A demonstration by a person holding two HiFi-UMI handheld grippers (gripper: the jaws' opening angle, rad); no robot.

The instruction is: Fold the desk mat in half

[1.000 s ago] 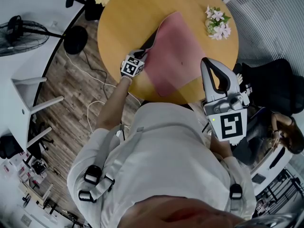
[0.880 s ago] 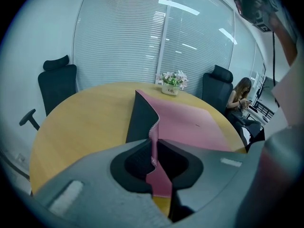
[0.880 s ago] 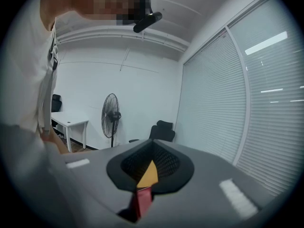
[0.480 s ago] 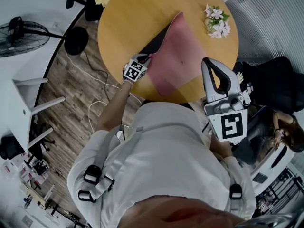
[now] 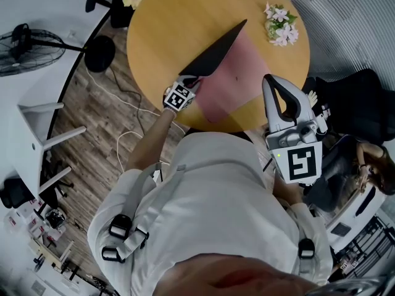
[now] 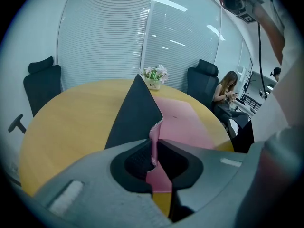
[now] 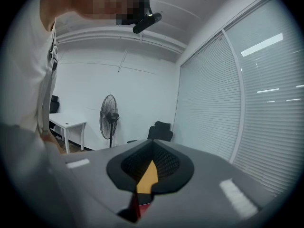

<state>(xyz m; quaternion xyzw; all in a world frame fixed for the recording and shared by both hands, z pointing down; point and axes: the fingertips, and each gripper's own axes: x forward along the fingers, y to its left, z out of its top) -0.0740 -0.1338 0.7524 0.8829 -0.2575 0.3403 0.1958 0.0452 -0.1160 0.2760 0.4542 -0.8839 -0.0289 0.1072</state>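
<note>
Left gripper (image 6: 153, 153) jaws pinching desk mat (image 6: 180, 122) edge, raised flap hiding part, right gripper (image 7: 145, 175) jaws closed

Down-tilted left gripper (image 5: 193, 79) with jaws clamped; level right gripper (image 5: 273, 82), jaws together.

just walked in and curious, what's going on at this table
A person is folding a pink desk mat with a black underside on the round yellow wooden table. The left gripper is clamped on one mat edge, which is raised so the black side stands up over the rest. The right gripper hangs off to the side, empty. The fold is not yet laid flat.
</note>
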